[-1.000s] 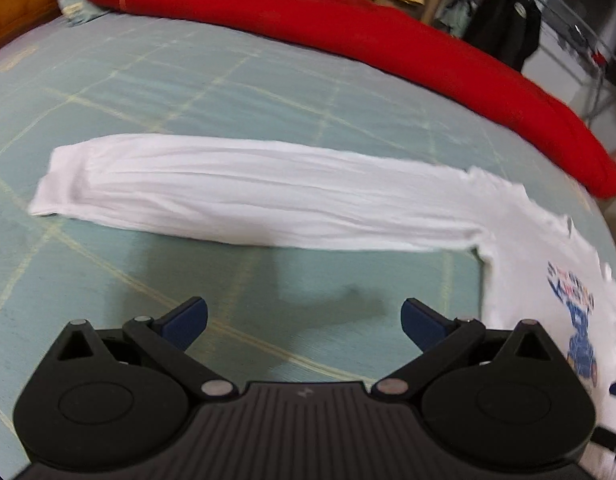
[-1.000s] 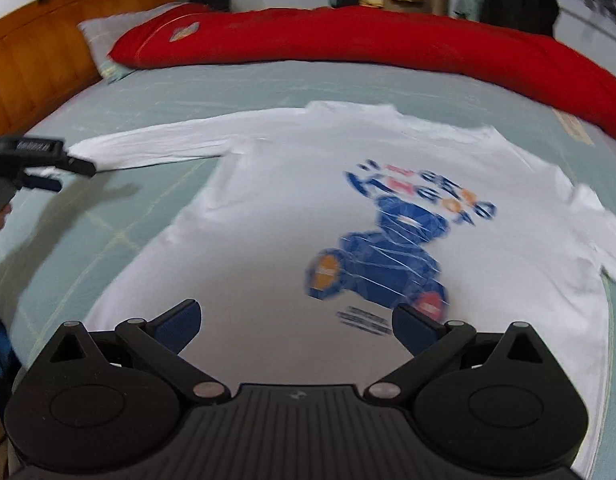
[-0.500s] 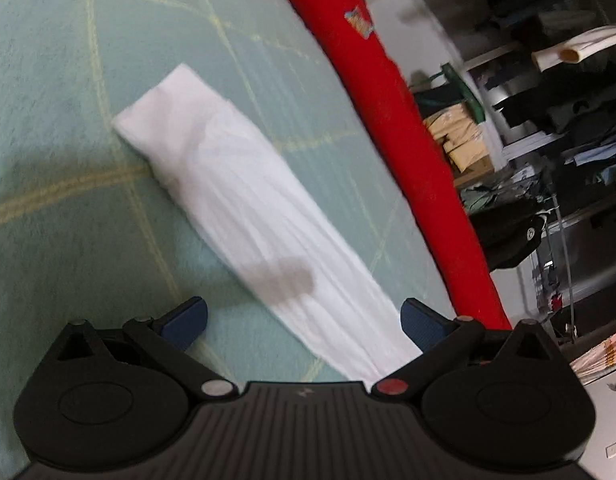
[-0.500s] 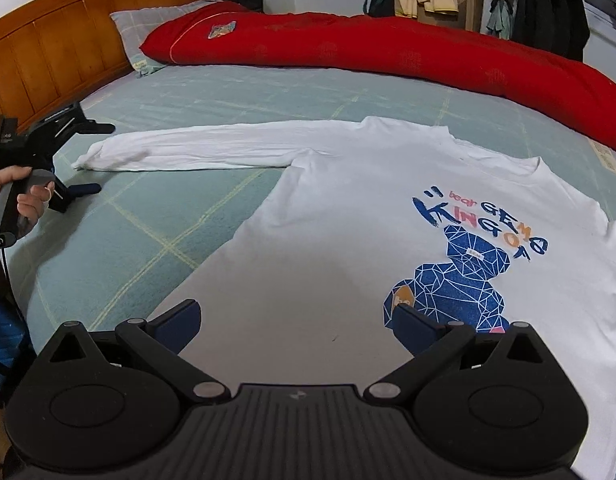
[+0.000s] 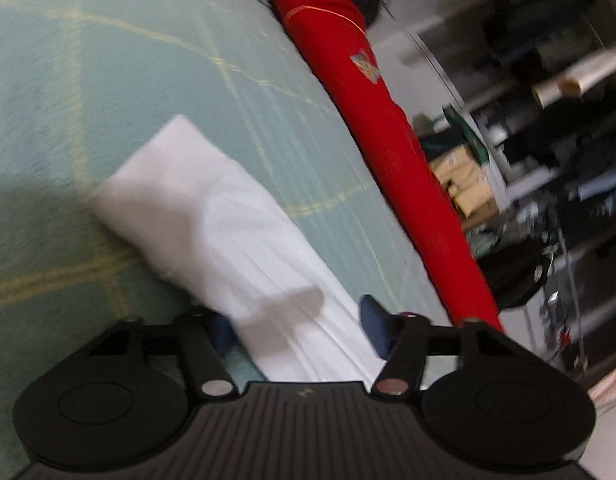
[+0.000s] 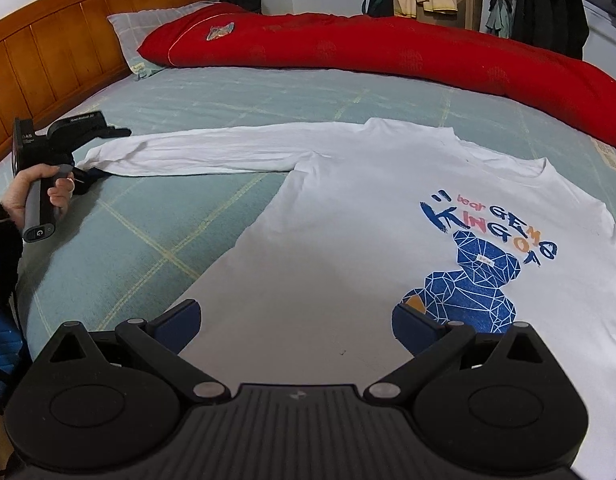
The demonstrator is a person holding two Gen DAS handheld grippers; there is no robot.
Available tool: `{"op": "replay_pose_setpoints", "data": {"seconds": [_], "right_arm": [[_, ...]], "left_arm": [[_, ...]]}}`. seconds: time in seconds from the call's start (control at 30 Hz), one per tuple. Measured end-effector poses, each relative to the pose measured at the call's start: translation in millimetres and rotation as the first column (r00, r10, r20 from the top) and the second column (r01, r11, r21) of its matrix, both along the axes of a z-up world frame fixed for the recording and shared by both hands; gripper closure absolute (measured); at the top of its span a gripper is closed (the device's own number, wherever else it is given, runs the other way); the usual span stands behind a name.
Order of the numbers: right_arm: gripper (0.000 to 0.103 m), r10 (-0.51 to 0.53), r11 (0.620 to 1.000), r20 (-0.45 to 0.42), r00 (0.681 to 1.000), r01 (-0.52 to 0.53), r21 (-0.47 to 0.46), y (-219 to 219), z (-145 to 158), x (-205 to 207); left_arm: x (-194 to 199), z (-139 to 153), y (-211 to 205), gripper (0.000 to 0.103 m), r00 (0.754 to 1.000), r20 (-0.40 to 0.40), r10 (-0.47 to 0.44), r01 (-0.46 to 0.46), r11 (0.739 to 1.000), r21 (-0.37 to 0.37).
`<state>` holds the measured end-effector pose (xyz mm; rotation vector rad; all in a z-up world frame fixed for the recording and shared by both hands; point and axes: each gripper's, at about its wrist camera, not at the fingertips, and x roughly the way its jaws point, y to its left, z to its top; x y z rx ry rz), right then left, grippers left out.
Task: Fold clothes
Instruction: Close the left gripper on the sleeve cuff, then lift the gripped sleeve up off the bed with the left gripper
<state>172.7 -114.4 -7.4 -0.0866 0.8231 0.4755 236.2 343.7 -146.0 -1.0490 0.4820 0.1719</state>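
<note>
A white long-sleeved shirt (image 6: 348, 216) with a blue bear print (image 6: 468, 280) lies flat, front up, on the bed. Its left sleeve (image 6: 212, 152) stretches out straight toward the headboard. My left gripper (image 5: 298, 328) is at the cuff end of that sleeve (image 5: 212, 224). Its jaws are partly drawn in, one on either side of the cloth, and a gap still shows. A hand (image 6: 40, 184) holds it (image 6: 104, 156) in the right wrist view. My right gripper (image 6: 298, 324) hovers open over the shirt's lower body, holding nothing.
The bed has a pale green checked sheet (image 6: 156, 240). A long red quilt roll (image 6: 388, 48) lies along its far side. A wooden headboard (image 6: 48, 52) and a pillow (image 6: 148, 24) are at the left. Clothes hang on racks (image 6: 548, 4) behind.
The left gripper has dropped to the sleeve's cuff end and its fingers have narrowed around the cloth. The right gripper has drifted slightly left and stayed open.
</note>
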Motion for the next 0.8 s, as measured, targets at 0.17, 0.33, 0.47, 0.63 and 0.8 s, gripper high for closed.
{"op": "replay_pose_setpoints", "data": {"seconds": [0.17,0.33,0.47,0.63,0.8], "right_arm": [[0.0,-0.001,1.0,0.003,1.0,0.001,0.008,1,1,2],[0.0,0.004,1.0,0.01,1.0,-0.004,0.002,3,3,0],[0.0,0.009,1.0,0.016,1.0,-0.009,-0.004,5,4,-2],[0.0,0.004,1.0,0.02,1.0,-0.003,-0.007,2,6,-4],[0.0,0.001,1.0,0.031,1.0,0.0,-0.015,-2,8,-6]], "left_arm": [[0,-14,7,0.062,1.0,0.03,0.009,-0.008,1.0,-0.01],[7,-27,14,0.088,0.999,0.018,0.036,-0.036,0.999,-0.027],[13,-26,13,0.095,0.999,-0.027,0.022,-0.022,1.0,0.0],[21,-16,6,0.096,0.998,-0.065,0.015,-0.012,0.999,0.046],[30,1,-1,0.101,0.995,-0.1,-0.001,0.012,0.994,0.111]]}}
